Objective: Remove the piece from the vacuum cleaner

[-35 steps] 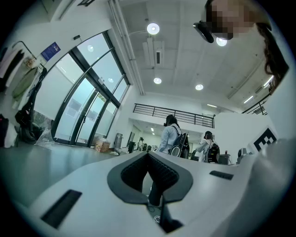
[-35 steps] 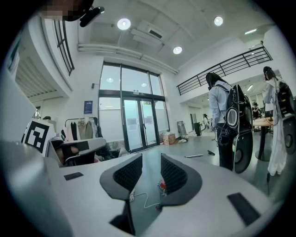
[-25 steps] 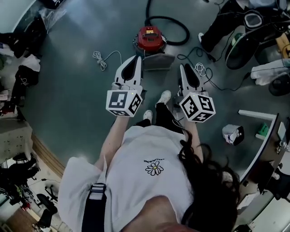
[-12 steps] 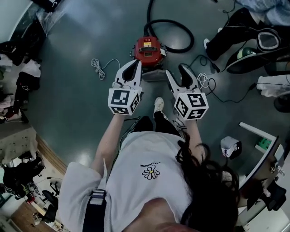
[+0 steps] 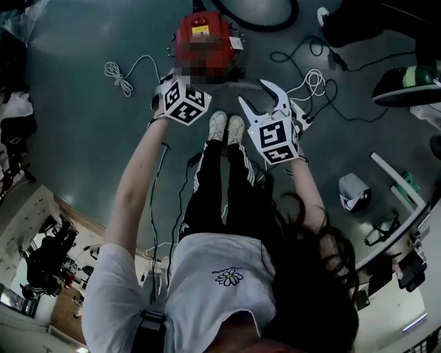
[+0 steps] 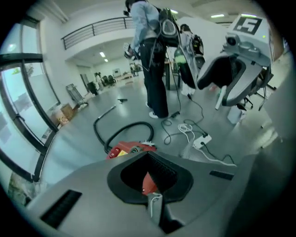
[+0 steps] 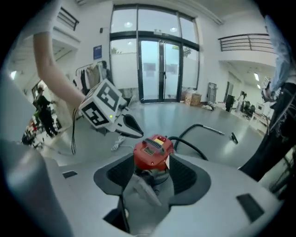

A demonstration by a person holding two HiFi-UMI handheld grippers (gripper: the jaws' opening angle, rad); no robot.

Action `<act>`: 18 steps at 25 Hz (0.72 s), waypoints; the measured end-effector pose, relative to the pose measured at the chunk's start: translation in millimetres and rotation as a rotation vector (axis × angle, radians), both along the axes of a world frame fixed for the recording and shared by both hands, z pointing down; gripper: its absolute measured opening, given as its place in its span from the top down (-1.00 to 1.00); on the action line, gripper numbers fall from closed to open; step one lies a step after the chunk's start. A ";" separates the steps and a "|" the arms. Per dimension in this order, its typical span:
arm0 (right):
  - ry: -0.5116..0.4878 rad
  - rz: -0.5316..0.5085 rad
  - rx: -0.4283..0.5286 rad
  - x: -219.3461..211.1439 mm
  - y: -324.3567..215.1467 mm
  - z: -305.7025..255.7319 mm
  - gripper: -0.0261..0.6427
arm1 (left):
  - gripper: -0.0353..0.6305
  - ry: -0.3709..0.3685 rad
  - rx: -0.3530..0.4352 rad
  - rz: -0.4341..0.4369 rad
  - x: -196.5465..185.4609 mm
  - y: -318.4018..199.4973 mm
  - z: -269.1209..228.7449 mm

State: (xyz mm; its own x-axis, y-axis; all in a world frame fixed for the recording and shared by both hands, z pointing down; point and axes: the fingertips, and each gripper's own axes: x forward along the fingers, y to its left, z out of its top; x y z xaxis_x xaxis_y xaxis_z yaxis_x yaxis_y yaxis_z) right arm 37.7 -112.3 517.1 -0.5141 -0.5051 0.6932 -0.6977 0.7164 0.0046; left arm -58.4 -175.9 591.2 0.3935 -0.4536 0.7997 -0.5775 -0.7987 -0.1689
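The red vacuum cleaner (image 5: 207, 34) stands on the floor at the top of the head view, with its black hose (image 5: 265, 17) looping behind it. My left gripper (image 5: 180, 102) is at the vacuum's near left side, jaw tips together. The vacuum (image 6: 125, 149) shows just past them. My right gripper (image 5: 265, 100) hovers to the vacuum's right with jaws spread wide and nothing between the pads. In the right gripper view the vacuum (image 7: 152, 150) and a grey part (image 7: 145, 187) at its front show in the gap, still beyond the pads. The left gripper (image 7: 132, 127) is at the left there.
A coiled white cord (image 5: 117, 72) lies left of the vacuum. A power strip with white and black cables (image 6: 202, 140) lies to its right. A person (image 6: 152, 60) stands beyond the hose. My own shoes (image 5: 226, 127) are just behind the grippers. Chairs and benches stand at the right (image 5: 413, 83).
Both grippers moved forward to the vacuum. The right jaws went from nearly together to wide apart. The head view tipped down, so the vacuum sits higher in it.
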 end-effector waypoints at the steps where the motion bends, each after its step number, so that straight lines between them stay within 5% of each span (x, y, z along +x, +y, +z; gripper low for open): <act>1: 0.048 -0.046 0.005 -2.5 -2.2 20.1 0.25 | 0.88 -0.039 -0.022 0.028 -0.1 -3.7 22.1; 10: 0.430 -0.532 -0.111 -2.4 16.0 196.9 0.25 | 0.88 -0.280 -0.280 0.241 11.8 -18.5 147.5; 18: 0.532 -0.629 -0.192 3.6 17.4 259.8 0.25 | 0.88 -0.340 -0.363 0.294 11.5 -13.3 164.5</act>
State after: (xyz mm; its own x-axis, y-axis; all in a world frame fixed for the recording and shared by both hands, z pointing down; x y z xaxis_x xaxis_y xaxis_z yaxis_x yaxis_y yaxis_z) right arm 41.3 -94.9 776.9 -0.2404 -0.0828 0.9671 -0.1082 0.9924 0.0580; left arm -46.9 -189.2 755.7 0.1551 -0.0368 0.9872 -0.2834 -0.9590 0.0087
